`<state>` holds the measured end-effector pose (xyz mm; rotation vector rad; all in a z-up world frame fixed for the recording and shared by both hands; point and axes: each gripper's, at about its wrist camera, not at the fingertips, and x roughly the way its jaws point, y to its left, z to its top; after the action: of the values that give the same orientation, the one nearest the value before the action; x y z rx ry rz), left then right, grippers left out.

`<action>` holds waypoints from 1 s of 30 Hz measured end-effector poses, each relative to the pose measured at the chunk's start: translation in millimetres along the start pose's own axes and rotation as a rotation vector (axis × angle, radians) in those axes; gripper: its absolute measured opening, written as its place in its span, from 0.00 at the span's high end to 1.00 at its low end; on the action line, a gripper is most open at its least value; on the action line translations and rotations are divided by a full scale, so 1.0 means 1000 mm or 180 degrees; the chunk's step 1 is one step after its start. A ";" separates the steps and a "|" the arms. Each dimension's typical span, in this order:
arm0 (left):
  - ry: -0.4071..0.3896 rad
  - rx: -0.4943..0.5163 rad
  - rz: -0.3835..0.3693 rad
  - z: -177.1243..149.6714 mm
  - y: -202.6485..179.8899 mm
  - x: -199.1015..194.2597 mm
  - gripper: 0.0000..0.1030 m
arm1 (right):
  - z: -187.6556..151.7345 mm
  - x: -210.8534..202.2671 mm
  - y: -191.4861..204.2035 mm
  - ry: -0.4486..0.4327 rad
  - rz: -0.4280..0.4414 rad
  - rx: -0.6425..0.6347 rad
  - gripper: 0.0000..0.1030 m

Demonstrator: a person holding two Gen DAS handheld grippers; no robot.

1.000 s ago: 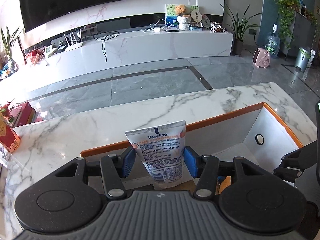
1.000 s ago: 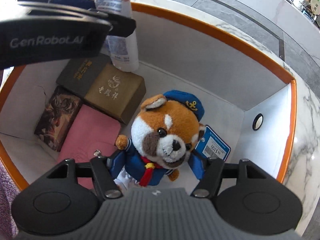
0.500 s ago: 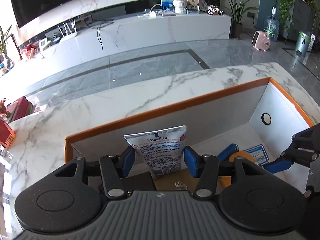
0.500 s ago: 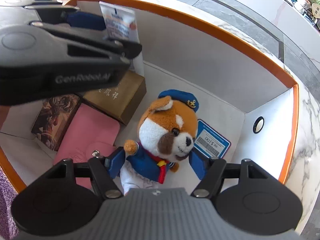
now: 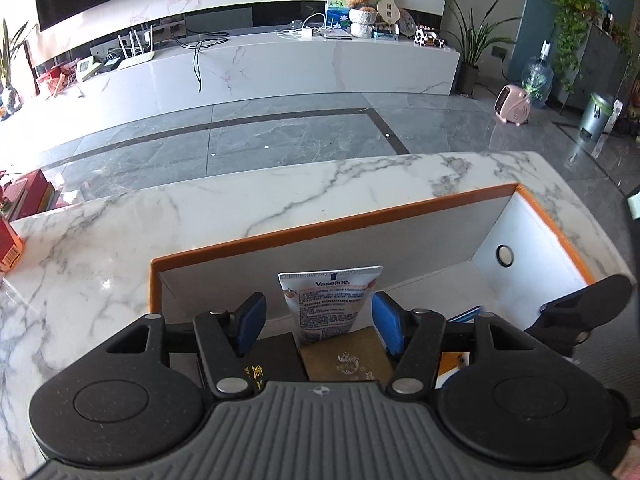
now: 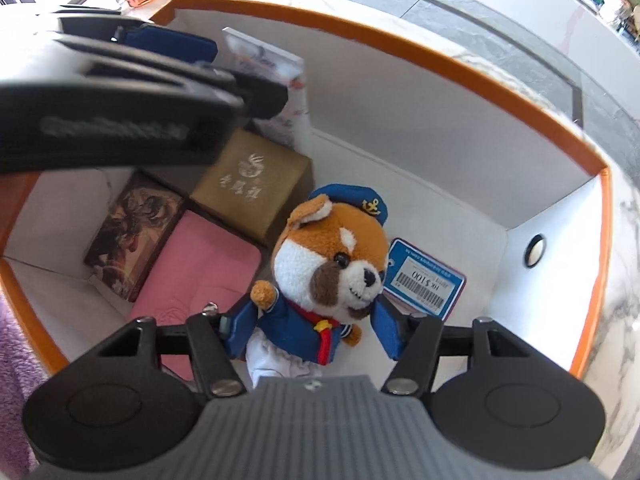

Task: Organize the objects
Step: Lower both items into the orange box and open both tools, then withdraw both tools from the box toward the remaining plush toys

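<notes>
A white Vaseline tube (image 5: 331,302) stands upright against the back wall of the orange-rimmed white box (image 5: 360,224). My left gripper (image 5: 318,326) is open around it, pads clear of both sides. The tube also shows in the right wrist view (image 6: 276,92) behind the left gripper's blurred arm. A plush dog in a blue sailor suit (image 6: 328,272) sits on the box floor (image 6: 472,248). My right gripper (image 6: 310,334) is open with its pads on either side of the dog's body.
The box also holds a gold box (image 6: 252,184), a dark patterned box (image 6: 132,236), a pink pouch (image 6: 196,276) and a blue price card (image 6: 424,280). A red carton (image 5: 8,244) stands on the marble table (image 5: 120,248) at left.
My left gripper lowered the Vaseline tube into the box and opened off it. My right gripper opened off the plush dog and drew back and up a little.
</notes>
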<state>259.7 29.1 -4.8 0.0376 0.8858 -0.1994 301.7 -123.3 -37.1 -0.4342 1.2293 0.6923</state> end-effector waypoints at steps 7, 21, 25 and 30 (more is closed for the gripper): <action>-0.0059 0.0007 -0.0070 -0.009 -0.007 -0.037 0.33 | 0.007 0.002 0.005 0.0044 0.0096 0.0091 0.36; -0.0163 0.0285 -0.0649 -0.068 -0.049 -0.124 0.33 | -0.061 -0.124 -0.016 -0.0822 -0.0172 0.0521 0.33; -0.0133 0.0506 -0.0647 -0.093 -0.067 -0.130 0.33 | -0.097 -0.130 -0.008 -0.0903 -0.0152 0.0731 0.33; -0.0022 0.0729 -0.0673 -0.118 -0.087 -0.129 0.33 | -0.148 -0.131 -0.009 -0.0883 -0.0254 0.0919 0.33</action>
<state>73.7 -22.3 24.4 0.1565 0.8564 -0.4978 181.3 -257.1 43.8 -0.1403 1.0226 0.4788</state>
